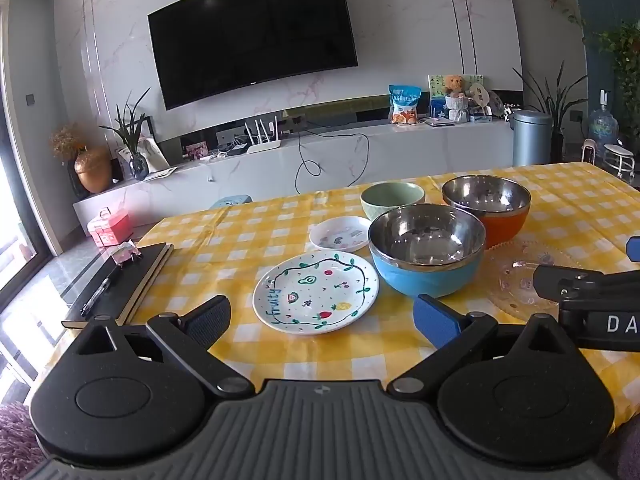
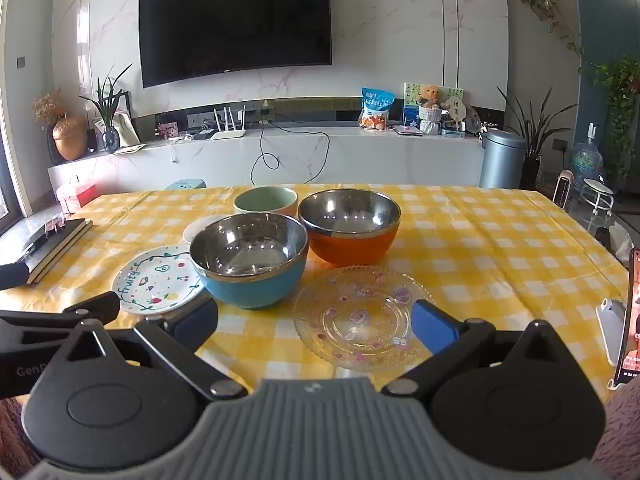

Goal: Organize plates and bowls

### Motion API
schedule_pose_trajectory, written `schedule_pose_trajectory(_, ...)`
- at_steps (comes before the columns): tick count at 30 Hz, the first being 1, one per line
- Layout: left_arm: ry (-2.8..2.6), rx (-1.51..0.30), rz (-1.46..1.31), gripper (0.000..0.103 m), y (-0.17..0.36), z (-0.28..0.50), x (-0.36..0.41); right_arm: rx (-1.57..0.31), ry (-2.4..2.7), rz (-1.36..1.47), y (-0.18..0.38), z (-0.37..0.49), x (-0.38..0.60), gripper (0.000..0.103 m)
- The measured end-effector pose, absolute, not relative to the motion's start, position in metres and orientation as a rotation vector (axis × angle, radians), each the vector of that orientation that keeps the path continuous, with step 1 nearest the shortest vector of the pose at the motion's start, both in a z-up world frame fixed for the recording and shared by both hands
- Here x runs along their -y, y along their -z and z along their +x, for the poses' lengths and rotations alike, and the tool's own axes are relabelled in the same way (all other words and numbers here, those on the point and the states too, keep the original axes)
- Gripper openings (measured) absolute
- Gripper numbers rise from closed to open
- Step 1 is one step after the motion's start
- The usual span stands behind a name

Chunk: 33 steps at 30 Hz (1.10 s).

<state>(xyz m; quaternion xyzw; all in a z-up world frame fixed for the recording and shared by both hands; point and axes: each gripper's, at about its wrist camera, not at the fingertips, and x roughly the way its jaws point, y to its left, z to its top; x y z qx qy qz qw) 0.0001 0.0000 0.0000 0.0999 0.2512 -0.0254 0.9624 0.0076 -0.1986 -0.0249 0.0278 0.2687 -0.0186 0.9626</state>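
On the yellow checked tablecloth stand a blue steel-lined bowl, an orange steel-lined bowl and a green ceramic bowl. A white "Fruity" plate lies left of the blue bowl, a smaller white plate behind it. A clear glass plate lies at the right front. My left gripper hovers open before the Fruity plate. My right gripper hovers open before the glass plate, empty.
A black notebook with a pen and a clip lies at the table's left edge. A phone on a stand is at the right edge. Beyond the table are a TV wall, a low cabinet and a grey bin.
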Motion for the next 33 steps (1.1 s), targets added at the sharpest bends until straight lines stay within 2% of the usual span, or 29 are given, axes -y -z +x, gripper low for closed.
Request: schedule_pose_trajectory(33, 0.040, -0.538, 0.205, 0.103, 0.0083, 0.0024, -0.0039, -0.557, 0.043, 0.062, 0.0270, 0.0098, 0.1991, 0.101)
